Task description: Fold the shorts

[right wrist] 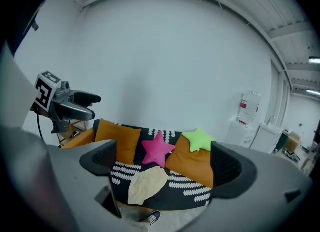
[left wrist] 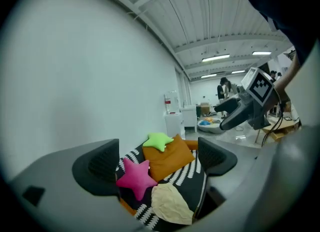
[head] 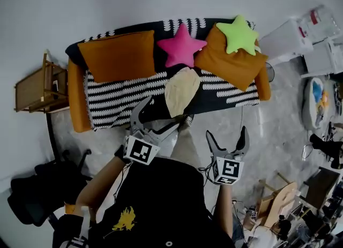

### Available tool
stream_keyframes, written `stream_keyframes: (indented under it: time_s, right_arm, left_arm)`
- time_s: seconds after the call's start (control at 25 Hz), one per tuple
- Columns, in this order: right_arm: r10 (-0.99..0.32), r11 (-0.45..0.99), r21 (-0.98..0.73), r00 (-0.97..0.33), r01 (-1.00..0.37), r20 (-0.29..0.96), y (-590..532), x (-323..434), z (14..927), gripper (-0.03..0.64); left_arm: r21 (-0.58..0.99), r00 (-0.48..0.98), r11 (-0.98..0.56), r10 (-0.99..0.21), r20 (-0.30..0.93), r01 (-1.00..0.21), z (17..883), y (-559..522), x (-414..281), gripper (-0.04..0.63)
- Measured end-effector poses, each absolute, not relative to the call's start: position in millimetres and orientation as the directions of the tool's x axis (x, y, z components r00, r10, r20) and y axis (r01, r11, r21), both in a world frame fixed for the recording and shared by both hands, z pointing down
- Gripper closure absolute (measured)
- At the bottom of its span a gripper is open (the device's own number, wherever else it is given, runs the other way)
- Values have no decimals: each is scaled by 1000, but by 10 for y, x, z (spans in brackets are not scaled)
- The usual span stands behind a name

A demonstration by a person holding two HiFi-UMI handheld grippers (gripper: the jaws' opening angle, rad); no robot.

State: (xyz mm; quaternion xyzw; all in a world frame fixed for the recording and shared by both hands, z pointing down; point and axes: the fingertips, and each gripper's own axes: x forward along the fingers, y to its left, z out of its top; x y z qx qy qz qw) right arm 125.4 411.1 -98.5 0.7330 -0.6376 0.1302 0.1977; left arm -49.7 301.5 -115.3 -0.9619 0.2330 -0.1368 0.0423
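Note:
The cream shorts (head: 181, 90) lie bunched on the sofa seat, below the pink star cushion; they also show in the left gripper view as shorts (left wrist: 171, 205) and in the right gripper view as shorts (right wrist: 146, 184). My left gripper (head: 155, 117) is held open in the air in front of the sofa, short of the shorts. My right gripper (head: 226, 136) is open too, lower and to the right, over the floor. Both hold nothing. In each gripper view the jaws stand wide apart, left gripper (left wrist: 155, 163), right gripper (right wrist: 167, 163).
The sofa (head: 118, 94) has a black-and-white cover, two orange cushions (head: 119, 55), a pink star (head: 181, 45) and a green star (head: 239, 34). A wooden side table (head: 38, 86) stands left. White cabinets (head: 292, 39) and clutter stand right. A shoe (right wrist: 152, 218) rests on the floor.

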Motion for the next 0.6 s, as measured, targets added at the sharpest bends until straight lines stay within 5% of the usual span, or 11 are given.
stream_keyframes:
  time_s: [0.32, 0.6]
  right_arm:
    - [-858, -3, 24, 15, -1000, 513, 3132, 2447, -615, 35]
    - [-814, 41, 2, -33, -999, 580, 2627, 2992, -263, 44]
  left_arm:
    - [-144, 789, -855, -517, 334, -499, -857, 2073, 719, 95]
    - [-99, 774, -884, -450, 446, -456, -323, 1646, 1487, 97]
